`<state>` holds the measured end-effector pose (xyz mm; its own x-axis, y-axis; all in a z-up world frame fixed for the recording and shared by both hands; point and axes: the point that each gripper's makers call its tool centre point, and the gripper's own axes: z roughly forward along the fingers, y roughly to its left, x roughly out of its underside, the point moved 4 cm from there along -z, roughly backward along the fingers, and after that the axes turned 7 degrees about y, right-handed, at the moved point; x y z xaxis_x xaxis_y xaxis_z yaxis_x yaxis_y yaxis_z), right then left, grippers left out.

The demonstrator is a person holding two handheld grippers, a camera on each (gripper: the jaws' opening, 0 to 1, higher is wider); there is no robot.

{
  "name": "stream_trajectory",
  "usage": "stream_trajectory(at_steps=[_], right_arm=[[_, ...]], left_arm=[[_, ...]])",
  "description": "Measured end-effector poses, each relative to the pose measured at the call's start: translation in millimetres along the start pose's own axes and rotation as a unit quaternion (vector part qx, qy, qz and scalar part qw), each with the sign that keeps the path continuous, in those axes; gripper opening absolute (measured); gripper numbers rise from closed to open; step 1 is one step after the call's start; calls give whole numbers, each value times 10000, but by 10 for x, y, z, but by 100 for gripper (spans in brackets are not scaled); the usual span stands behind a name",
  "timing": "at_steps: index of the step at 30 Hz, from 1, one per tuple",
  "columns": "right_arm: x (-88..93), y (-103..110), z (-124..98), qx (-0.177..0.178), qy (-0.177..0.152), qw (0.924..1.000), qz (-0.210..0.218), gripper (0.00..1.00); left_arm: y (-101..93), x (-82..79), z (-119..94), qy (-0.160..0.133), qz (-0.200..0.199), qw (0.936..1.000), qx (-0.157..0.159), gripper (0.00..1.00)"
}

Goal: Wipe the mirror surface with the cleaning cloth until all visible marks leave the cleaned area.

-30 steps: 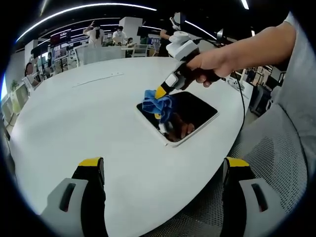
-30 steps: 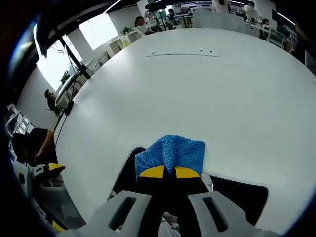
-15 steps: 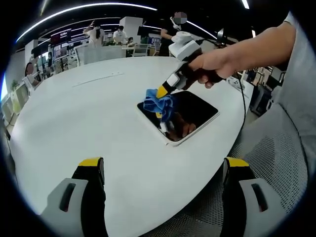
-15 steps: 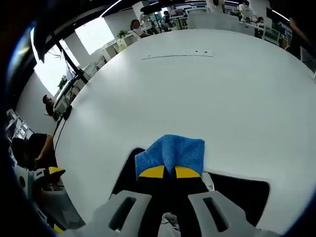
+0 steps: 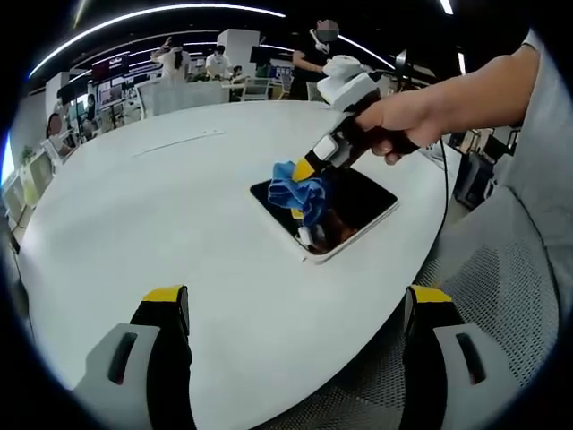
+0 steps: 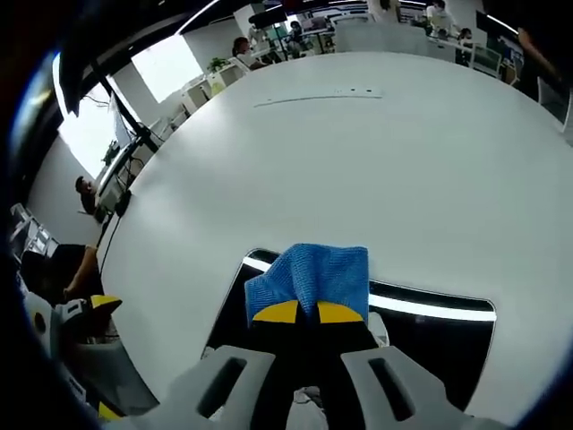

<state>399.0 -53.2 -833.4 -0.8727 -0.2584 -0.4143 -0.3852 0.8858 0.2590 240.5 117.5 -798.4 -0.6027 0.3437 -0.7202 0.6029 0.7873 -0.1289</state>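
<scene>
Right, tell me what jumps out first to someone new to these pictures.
The blue cloth stands out, pinched in the right claw and pressed on the dark mirror near the edge of the white table. A hand grips that claw from the right of the left gripper view. The left claw waits open and empty over the table's near edge.

table (image 5: 134, 215): bare, open | mirror (image 5: 363, 202): at near edge | chair (image 5: 501, 287): probably beside

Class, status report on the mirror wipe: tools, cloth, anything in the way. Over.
Right tool shut on blue cloth, pressed to mirror. Left tool open, empty, held off above the table. Nothing blocking the mirror.
</scene>
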Motion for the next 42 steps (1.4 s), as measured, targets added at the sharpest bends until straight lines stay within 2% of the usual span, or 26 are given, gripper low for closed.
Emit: stream_trajectory(at_steps=[10, 16, 20, 23, 32, 34, 37, 40, 42], right_arm=[[93, 23, -30, -11, 0, 10000, 88, 0], [228, 69, -83, -70, 15, 9999, 120, 0], [343, 115, -125, -136, 75, 9998, 128, 0], [409, 137, -160, -142, 137, 9997, 130, 0], [507, 178, -185, -154, 275, 9993, 202, 0], [527, 193, -200, -150, 315, 9992, 211, 0], [553, 192, -203, -154, 310, 9992, 222, 0], [549, 173, -197, -211, 248, 9985, 429, 0], [537, 184, -192, -200, 269, 9983, 472, 0]], left_arm=[[-18, -29, 0, -127, -54, 9998, 133, 99], [-10, -53, -11, -234, -80, 9996, 156, 99], [-40, -71, -39, -337, -7, 9991, 254, 93], [2, -35, -21, -279, -20, 9994, 180, 99], [17, -30, -22, -326, 10, 9994, 141, 99], [49, 67, 13, -147, -29, 9998, 134, 99], [43, 128, 40, -32, -44, 9998, 199, 99], [49, 106, 19, -180, -27, 9996, 218, 99], [58, 119, 25, -170, -32, 9996, 223, 99]])
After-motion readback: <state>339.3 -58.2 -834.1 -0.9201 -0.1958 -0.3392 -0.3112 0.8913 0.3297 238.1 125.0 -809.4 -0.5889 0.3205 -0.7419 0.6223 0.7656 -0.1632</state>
